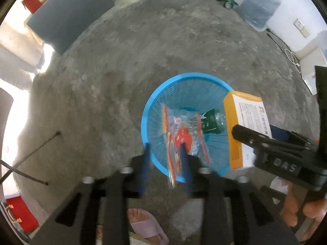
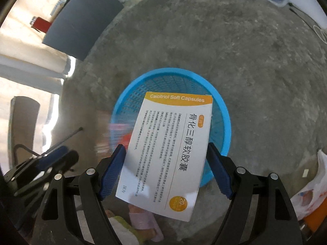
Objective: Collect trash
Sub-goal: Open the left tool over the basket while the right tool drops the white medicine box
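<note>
Two drops pending over blue basket (image 1: pixel 152 102), frame centre: left gripper (image 1: pixel 166 157) spread, wrapper (image 1: pixel 181 138) freed; right gripper (image 2: pixel 166 165) pinching capsule box (image 2: pixel 169 147).

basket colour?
Blue mesh basket, solid rim; right wrist view shows it best.
</note>
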`<state>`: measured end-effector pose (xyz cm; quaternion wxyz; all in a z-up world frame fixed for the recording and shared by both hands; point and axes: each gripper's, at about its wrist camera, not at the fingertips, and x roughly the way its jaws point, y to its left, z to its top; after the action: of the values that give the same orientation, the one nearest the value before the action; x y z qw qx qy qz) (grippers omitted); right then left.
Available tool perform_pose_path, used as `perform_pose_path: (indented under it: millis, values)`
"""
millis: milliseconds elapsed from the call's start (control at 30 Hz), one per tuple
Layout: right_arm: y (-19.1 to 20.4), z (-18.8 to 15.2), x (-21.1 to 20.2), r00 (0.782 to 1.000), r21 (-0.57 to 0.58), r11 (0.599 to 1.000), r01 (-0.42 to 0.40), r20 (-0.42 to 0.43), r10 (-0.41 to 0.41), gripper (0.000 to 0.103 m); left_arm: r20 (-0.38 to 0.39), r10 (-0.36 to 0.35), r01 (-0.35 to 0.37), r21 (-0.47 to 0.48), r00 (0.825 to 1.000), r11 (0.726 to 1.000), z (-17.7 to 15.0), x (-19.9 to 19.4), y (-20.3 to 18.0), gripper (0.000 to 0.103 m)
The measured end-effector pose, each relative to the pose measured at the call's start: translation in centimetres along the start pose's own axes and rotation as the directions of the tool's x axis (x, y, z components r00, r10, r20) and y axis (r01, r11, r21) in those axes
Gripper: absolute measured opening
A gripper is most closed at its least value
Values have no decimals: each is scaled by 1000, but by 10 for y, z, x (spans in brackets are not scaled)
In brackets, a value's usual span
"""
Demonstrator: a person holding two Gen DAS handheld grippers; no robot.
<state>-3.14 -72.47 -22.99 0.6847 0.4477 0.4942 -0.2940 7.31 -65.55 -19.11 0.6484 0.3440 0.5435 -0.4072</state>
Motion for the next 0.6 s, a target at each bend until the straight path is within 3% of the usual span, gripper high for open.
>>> perform_pose_path:
  millis: [100,400,600]
  values:
    - [1,3,15,1000,-16,1000,18,-9,-18,75,14,6,-6,-10,1000,1000,3,2,5,43]
    - [-1,-12,43,995,-98,990,101,-2,-102,77,32,18,-17,-37,999,999,5,-4,12,44]
    - [-8,-20,38,995,-85,991,101,5,-101,79,53,-17,19,-36,998,999,0,-19,13,48]
